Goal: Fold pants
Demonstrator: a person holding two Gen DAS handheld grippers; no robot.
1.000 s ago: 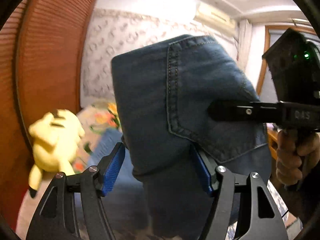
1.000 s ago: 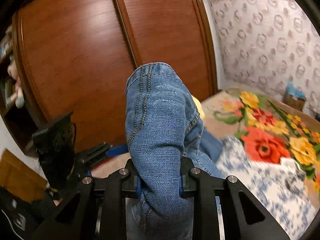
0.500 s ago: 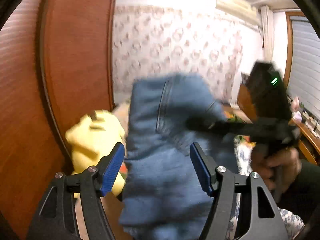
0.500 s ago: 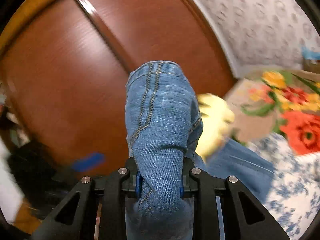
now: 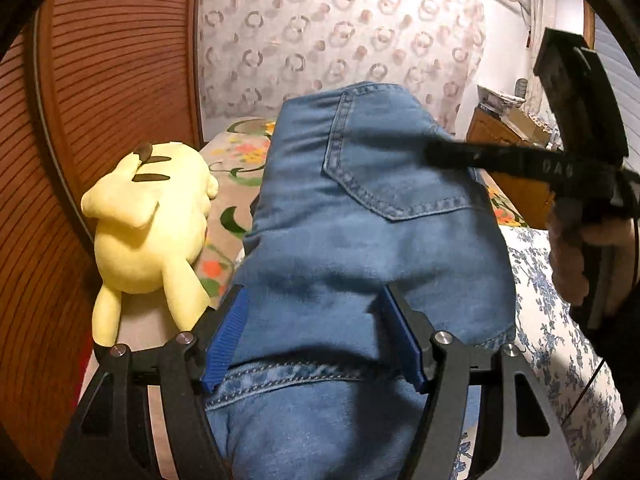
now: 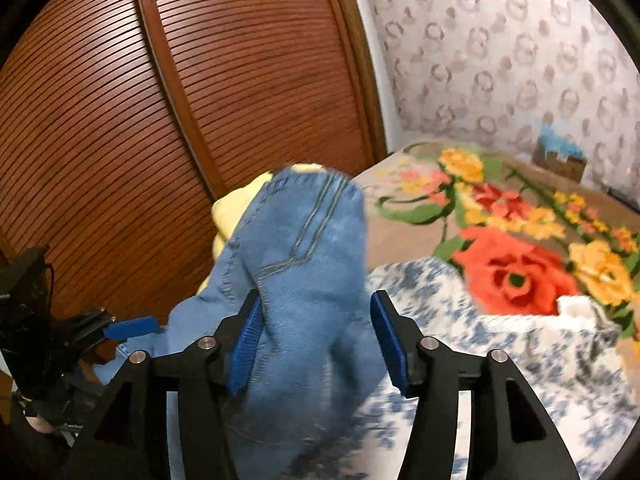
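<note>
Two views logged, left wrist first. My left tool (image 5: 314, 338) has its blue pads set wide with the pants (image 5: 360, 240) bunched between them; denim fills the gap and seems to bear on both pads, so I read it as grasping the pants. A back pocket faces the camera at 12 o'clock. At 9 o'clock a yellow plush toy (image 5: 150, 232) lies on the bed (image 5: 560, 340), touching the denim's left edge. At 3 o'clock a hand (image 5: 576, 256) holds the right tool, one black finger reaching across the pocket.

Right wrist view: my right tool (image 6: 316, 336) has just been opening. Its left pad touches the denim; the right pad stands clear with a visible gap, so it is released. The pants (image 6: 304, 280) hang between the jaws as a folded hump, blurred, above the blue-patterned sheet (image 6: 500, 360). A floral blanket (image 6: 512, 240) lies at 2 o'clock, a wooden slatted door (image 6: 180, 100) at 10 o'clock. The left tool shows at 8 o'clock.
</note>
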